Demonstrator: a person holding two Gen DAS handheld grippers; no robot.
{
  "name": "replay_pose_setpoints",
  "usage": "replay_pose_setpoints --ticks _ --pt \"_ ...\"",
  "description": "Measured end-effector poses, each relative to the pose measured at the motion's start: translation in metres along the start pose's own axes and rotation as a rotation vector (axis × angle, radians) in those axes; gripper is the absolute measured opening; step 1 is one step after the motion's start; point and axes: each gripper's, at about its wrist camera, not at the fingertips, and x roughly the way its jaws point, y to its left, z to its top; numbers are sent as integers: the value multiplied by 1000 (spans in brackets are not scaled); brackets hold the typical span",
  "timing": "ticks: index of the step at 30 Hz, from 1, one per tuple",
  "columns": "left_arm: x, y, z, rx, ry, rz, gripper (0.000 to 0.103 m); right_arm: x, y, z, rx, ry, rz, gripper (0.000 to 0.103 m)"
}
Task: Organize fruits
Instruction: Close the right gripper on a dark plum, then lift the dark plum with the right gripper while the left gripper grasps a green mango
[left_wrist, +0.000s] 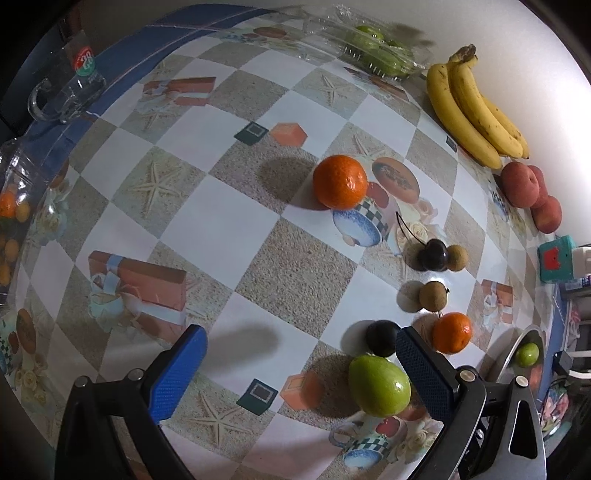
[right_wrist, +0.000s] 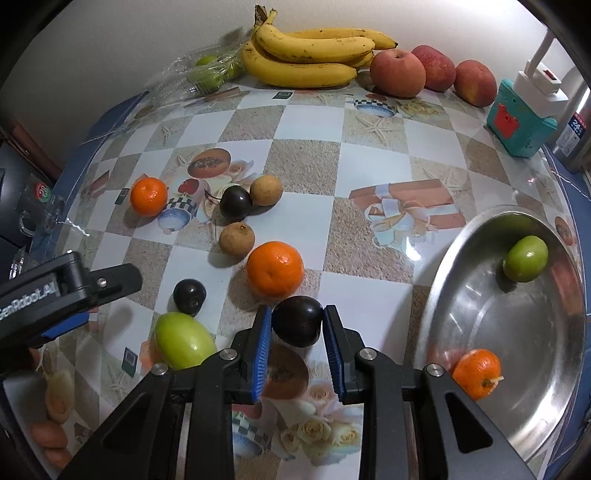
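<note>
My right gripper (right_wrist: 297, 321) is clamped on a dark plum (right_wrist: 296, 320), smooth and nearly round, its ribbed blue pads (right_wrist: 263, 339) pressing it from both sides just above the glossy, checkered tablecloth (right_wrist: 310, 125). My left gripper (left_wrist: 301, 356) stands wide with nothing between its textured blue pads (left_wrist: 183, 369); it hangs over the cloth, with a waxy green oval fruit (left_wrist: 378, 384) lying just inside its right finger.

Right of the plum sits a shiny round steel tray (right_wrist: 461, 295) with a shallow rim. A small green fruit (right_wrist: 526, 258) rests at its far side and a dimpled tangerine (right_wrist: 476, 373) at its near side, well apart.

Loose on the cloth behind my right jaws lies a larger orange (right_wrist: 275, 269), pebbly-skinned, with a second dark plum (right_wrist: 189, 291) to its left. Farther back are two rough tan longans (right_wrist: 236, 240), one beside a glossy dark cherry (right_wrist: 235, 201) with a thin stem, and another small orange (right_wrist: 149, 196) off to the left.

Along the wall lie a curved bunch of yellow bananas (right_wrist: 306, 55) with brown flecks, three matte red apples (right_wrist: 397, 74), and a crinkled clear plastic box (right_wrist: 192, 79) with what look like green fruits inside, though the wrap blurs them. A teal power strip (right_wrist: 517, 122) with a white plug stands at the right.
</note>
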Motion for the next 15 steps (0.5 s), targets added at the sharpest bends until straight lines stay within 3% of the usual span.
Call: replay_pose_setpoints --ticks 7,15 --pt "2 -10 -8 49 17 -21 102 -9 -10 -10 63 35 19 29" --pt "6 -49 -25 256 31 -6 102 -29 -19 -12 96 18 41 30"
